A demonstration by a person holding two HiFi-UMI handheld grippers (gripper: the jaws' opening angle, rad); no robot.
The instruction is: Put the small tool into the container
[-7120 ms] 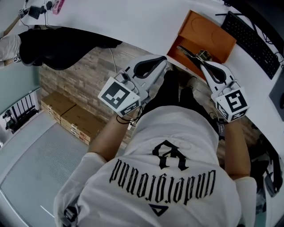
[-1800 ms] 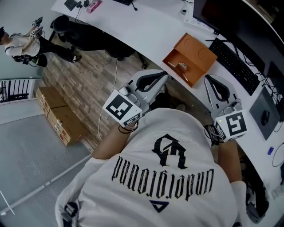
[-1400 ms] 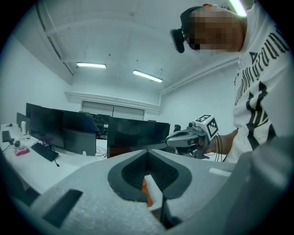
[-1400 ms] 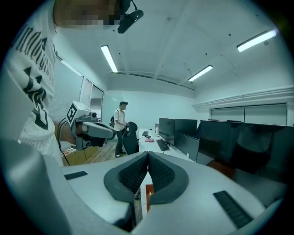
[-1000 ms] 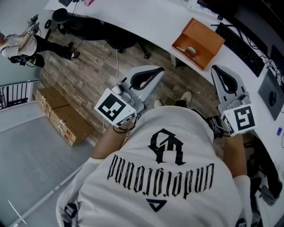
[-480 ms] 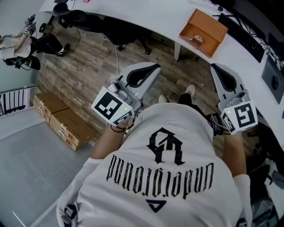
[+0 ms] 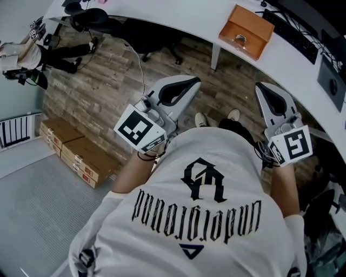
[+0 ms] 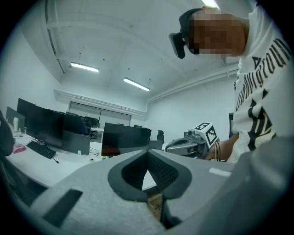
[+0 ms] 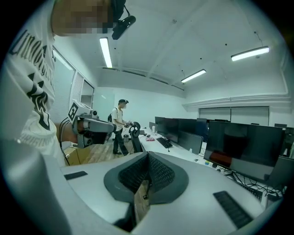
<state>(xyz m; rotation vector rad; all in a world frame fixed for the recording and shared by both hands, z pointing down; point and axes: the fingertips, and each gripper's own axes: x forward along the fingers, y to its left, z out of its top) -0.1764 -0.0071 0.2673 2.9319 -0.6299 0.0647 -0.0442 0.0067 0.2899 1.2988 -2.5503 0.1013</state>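
Observation:
An orange open box (image 7: 250, 21) stands on the white desk (image 7: 184, 16) at the far top of the head view. A small metallic tool (image 7: 240, 39) lies inside it. Both grippers hang over the wooden floor, well short of the desk. My left gripper (image 7: 195, 81) is shut and holds nothing; in its own view the jaws (image 8: 148, 152) meet. My right gripper (image 7: 259, 86) is also shut and empty, its jaws (image 9: 148, 154) pressed together. Each gripper view shows the other gripper beside it: the right gripper (image 8: 190, 143) and the left gripper (image 9: 92, 125).
A keyboard (image 7: 289, 30) lies on the desk right of the box. A white desk leg (image 7: 215, 54) stands below it. A black office chair (image 7: 92, 16) sits at the top left. Cardboard boxes (image 7: 75, 151) lie on the floor. Another person (image 9: 120, 126) stands by desks with monitors (image 9: 243, 147).
The desk and the orange box have slid toward the top of the head view, farther from both grippers. Both grippers stay shut and empty. The tool stays in the box.

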